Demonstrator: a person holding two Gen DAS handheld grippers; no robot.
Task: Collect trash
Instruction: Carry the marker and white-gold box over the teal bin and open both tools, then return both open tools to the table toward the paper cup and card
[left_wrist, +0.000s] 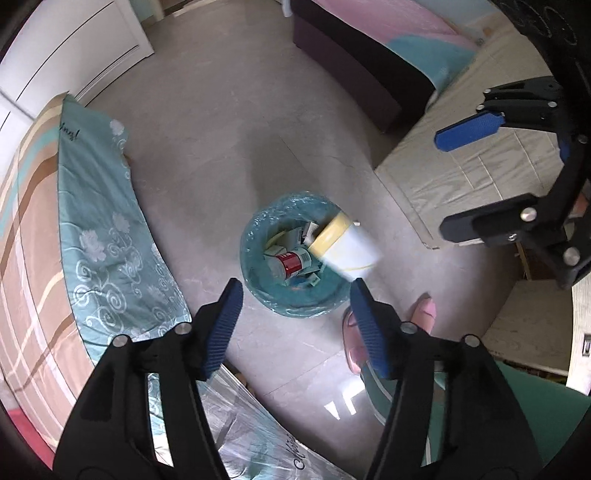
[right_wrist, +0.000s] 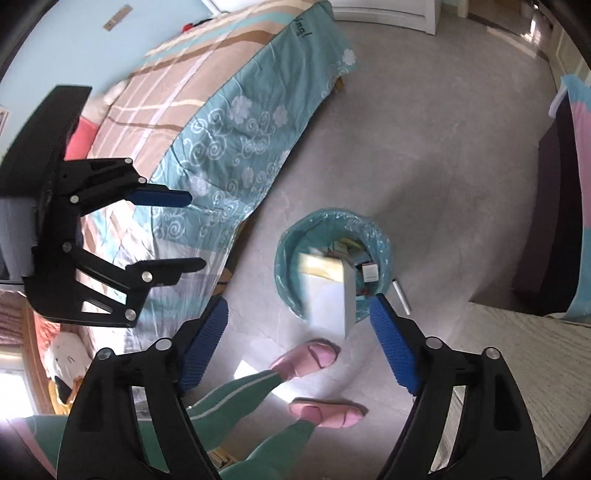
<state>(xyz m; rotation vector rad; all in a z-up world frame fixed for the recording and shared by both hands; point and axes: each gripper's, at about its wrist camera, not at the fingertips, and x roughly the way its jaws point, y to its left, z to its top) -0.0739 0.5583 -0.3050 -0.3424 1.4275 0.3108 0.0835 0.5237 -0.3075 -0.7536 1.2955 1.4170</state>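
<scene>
A round bin (left_wrist: 248, 258) lined with a teal bag stands on the floor, holding a red can (left_wrist: 291, 263) and several small cartons. A white box with a yellow end (left_wrist: 343, 247) shows blurred over the bin's rim, free of any pads. My left gripper (left_wrist: 295, 291) is open above the bin with nothing between its fingers. My right gripper (left_wrist: 443, 184) hangs open at the upper right. In the right wrist view the same box (right_wrist: 325, 295) is blurred over the bin (right_wrist: 288, 240), my right gripper (right_wrist: 299, 306) is open, and my left gripper (right_wrist: 195, 230) is open at the left.
A bed with a teal flowered sheet (left_wrist: 99, 240) runs along the left. A beige mattress (left_wrist: 461, 162) and a dark bench (left_wrist: 351, 70) lie to the right. The person's pink slippers (right_wrist: 314, 356) stand near the bin. A small white tube (right_wrist: 400, 291) lies beside it.
</scene>
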